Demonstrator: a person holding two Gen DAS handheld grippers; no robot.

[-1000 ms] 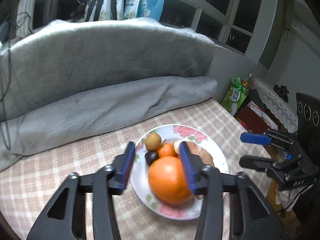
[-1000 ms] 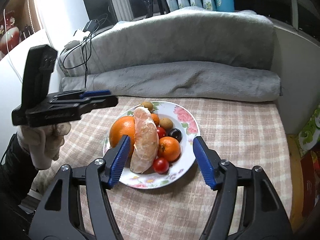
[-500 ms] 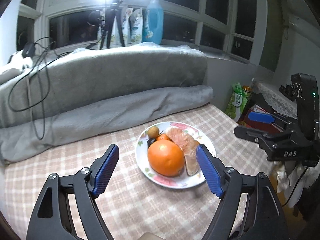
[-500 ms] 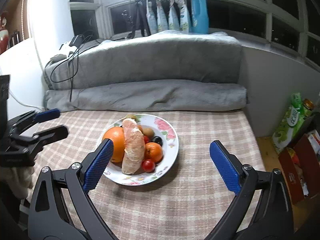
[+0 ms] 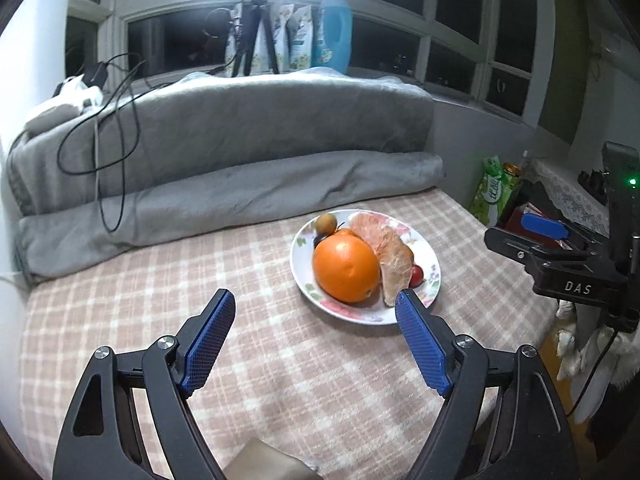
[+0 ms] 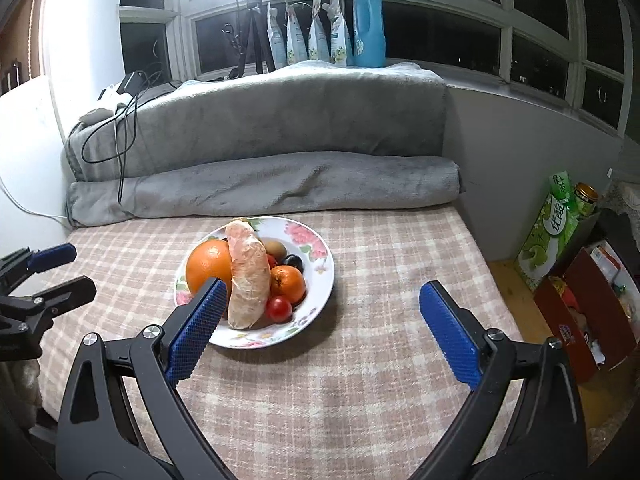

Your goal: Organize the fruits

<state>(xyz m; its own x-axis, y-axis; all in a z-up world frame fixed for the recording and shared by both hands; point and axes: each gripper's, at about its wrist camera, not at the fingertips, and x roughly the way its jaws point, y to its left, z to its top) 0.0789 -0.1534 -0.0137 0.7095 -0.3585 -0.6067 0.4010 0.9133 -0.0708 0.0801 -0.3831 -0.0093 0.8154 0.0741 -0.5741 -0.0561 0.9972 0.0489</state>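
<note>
— What had just changed?
— Both the left gripper (image 5: 316, 332) and right gripper (image 6: 320, 318) had just spread their jaws and backed off, released, nothing between them.
— And the fruit?
— All on the floral plate (image 6: 320, 276) mid-table: big orange (image 5: 346, 268), pomelo wedge (image 6: 248, 276), tomato (image 6: 279, 308). Sorting looked finished.
</note>
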